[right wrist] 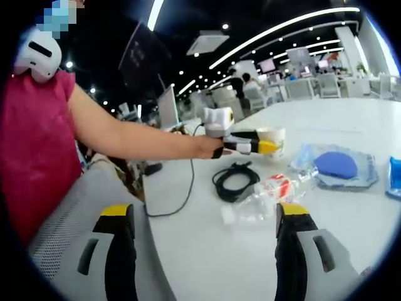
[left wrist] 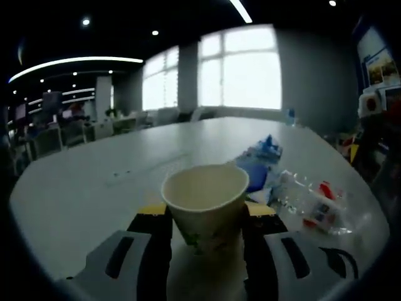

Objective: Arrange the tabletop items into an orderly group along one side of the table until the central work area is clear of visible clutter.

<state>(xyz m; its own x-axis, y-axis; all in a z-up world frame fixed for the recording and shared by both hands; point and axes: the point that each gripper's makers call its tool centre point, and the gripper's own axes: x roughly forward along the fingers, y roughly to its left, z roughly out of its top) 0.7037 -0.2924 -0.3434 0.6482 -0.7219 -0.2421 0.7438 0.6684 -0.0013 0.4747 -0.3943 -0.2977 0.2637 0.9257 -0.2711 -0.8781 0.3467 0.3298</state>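
On a white table [left wrist: 94,188] in an open-plan office, the left gripper [left wrist: 207,219] was clamped on a paper cup [left wrist: 205,200], its jaws pressing the cup's sides, the empty mouth facing the camera. To the right of the cup lay a blue packet [left wrist: 260,160] and, nearer, a clear plastic bottle [left wrist: 313,204] with a red label, on its side.

In the right gripper view, a person's arm [right wrist: 131,135] reached out from the left, holding the left gripper [right wrist: 247,145] and the paper cup [right wrist: 272,141] above the table's [right wrist: 207,251] far part. Nearer were a coiled black cable [right wrist: 235,180], then the plastic bottle [right wrist: 266,194], and to the right a blue pouch [right wrist: 338,166] on clear wrapping. The right gripper [right wrist: 203,241] hung with its jaws wide apart, holding nothing.

The step in hand appeared to be carrying the cup to the side grouping; the next move called for setting it down upright near one edge, then collecting the bottle and cable.
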